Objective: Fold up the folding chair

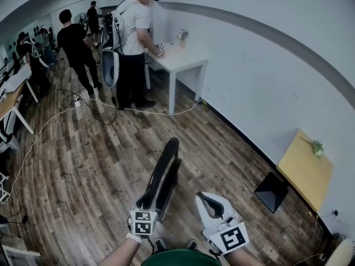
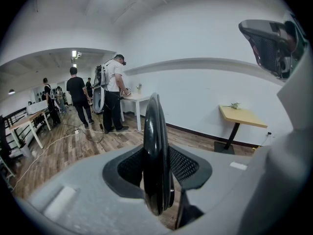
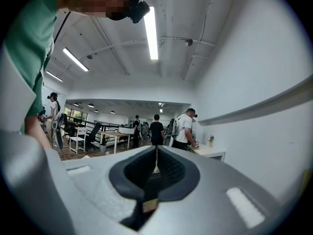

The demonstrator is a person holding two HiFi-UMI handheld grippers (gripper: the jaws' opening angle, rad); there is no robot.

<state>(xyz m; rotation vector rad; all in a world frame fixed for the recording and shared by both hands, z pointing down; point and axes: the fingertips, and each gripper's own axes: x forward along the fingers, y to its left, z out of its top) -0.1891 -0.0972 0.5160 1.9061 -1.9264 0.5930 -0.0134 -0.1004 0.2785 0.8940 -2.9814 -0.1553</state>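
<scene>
The black folding chair (image 1: 164,173) stands folded flat and edge-on on the wood floor just in front of me. My left gripper (image 1: 148,206) is shut on its upper rim. In the left gripper view the chair's thin black edge (image 2: 155,151) fills the gap between the two dark pads (image 2: 188,166). My right gripper (image 1: 209,203) hangs to the right of the chair, apart from it. In the right gripper view its jaws (image 3: 156,164) are shut with nothing between them. It also shows at the top right of the left gripper view (image 2: 270,42).
A person (image 1: 132,43) works at a white table (image 1: 186,62) against the far wall, and others stand behind. White cables (image 1: 83,112) trail over the floor. A small wooden table (image 1: 304,169) with a black base (image 1: 272,192) stands by the wall at the right.
</scene>
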